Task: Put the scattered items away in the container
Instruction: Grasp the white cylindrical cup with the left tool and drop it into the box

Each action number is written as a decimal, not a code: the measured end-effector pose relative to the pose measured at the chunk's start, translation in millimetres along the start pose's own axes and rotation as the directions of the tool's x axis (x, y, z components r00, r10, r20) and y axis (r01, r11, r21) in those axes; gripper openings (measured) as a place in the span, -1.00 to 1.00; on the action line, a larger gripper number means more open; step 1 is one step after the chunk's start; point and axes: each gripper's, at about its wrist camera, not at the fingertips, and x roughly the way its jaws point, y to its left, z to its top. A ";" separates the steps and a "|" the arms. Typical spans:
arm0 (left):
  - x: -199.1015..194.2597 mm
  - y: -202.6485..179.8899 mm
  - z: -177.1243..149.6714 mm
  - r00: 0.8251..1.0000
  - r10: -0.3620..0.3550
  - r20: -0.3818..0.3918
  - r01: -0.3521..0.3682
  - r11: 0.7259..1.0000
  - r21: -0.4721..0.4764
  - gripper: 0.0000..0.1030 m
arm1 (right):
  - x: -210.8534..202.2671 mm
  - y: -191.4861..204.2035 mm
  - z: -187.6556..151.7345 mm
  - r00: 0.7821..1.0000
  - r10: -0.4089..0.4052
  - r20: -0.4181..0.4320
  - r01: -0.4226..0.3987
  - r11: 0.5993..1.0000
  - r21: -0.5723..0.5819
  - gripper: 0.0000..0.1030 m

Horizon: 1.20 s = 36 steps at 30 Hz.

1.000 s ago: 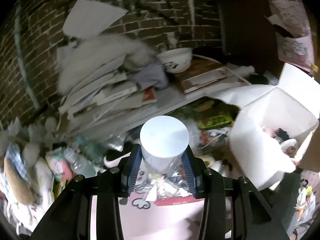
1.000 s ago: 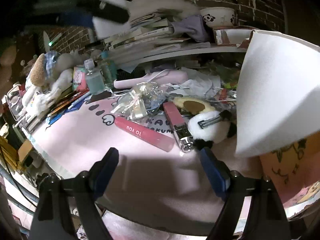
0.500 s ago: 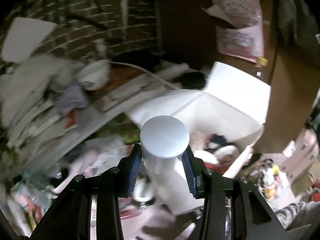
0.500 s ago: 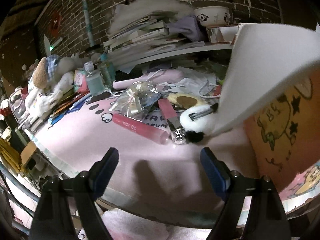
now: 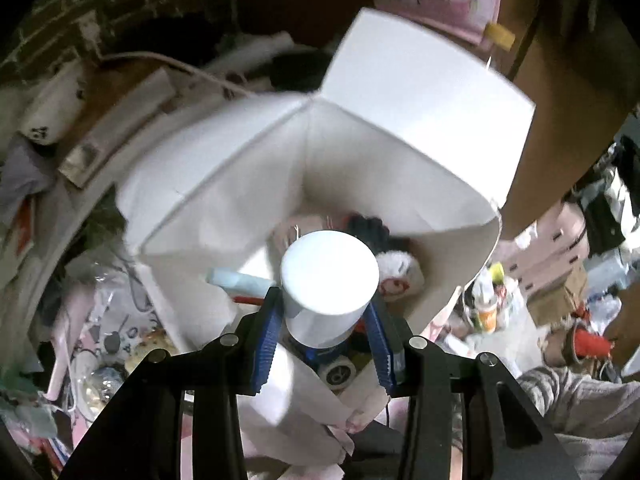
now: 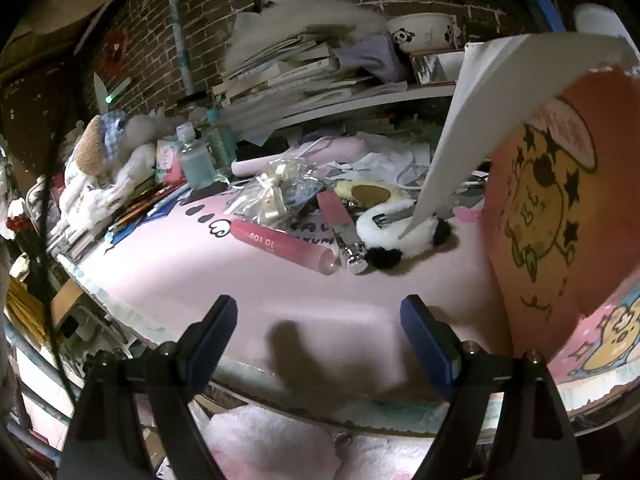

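Note:
My left gripper is shut on a white-capped round jar, held over the mouth of the white-lined box. Inside the box lie a plush toy, a pale blue tube and a tape roll. My right gripper stands open above the pink desk mat, nothing between its fingers. On the mat ahead lie a pink tube, a pink lipstick-like stick with a silver end, a black-and-white plush and a clear gift bag. The box's pink outer wall rises at right.
Stacked books and a panda bowl fill a shelf against the brick wall. Bottles and a stuffed animal crowd the mat's left end. A box flap leans over the plush. A person's sleeve shows lower right in the left wrist view.
My left gripper has swung right and tipped downward with the jar, from facing the shelf to hanging over the open box. The right gripper has stayed nearly still.

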 end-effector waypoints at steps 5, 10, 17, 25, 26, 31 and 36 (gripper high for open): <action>13.7 4.9 3.2 0.999 0.030 -0.036 -0.030 0.999 -0.020 -0.29 | -1.3 1.1 -0.3 1.000 -0.001 0.005 0.001 1.000 -0.002 0.59; 14.6 6.2 4.9 0.999 0.017 -0.031 -0.019 0.999 -0.044 -0.29 | 0.0 0.3 -2.4 1.000 0.003 -0.007 -0.003 1.000 0.008 0.59; 10.0 1.5 -0.1 1.000 0.016 -0.020 -0.016 1.000 -0.012 -0.14 | 0.2 0.2 -3.2 1.000 0.001 -0.007 -0.001 1.000 0.003 0.59; -18.4 3.4 -17.4 0.992 0.098 0.084 -0.098 0.995 0.001 0.18 | 0.3 0.8 -4.7 1.000 -0.006 -0.004 0.006 1.000 -0.005 0.60; -25.1 3.9 -22.3 0.989 0.105 0.107 -0.106 0.994 0.000 0.18 | 0.6 0.8 -4.8 1.000 -0.006 -0.005 0.006 1.000 -0.007 0.60; -62.2 11.5 -46.1 0.963 0.154 0.220 -0.148 0.988 -0.045 0.35 | 0.5 0.9 -4.5 1.000 -0.007 -0.005 0.007 1.000 -0.007 0.60; -95.3 34.0 -71.6 0.933 0.132 0.336 -0.101 0.989 -0.109 0.51 | 2.5 3.1 -3.4 1.000 -0.003 -0.002 0.003 1.000 -0.014 0.60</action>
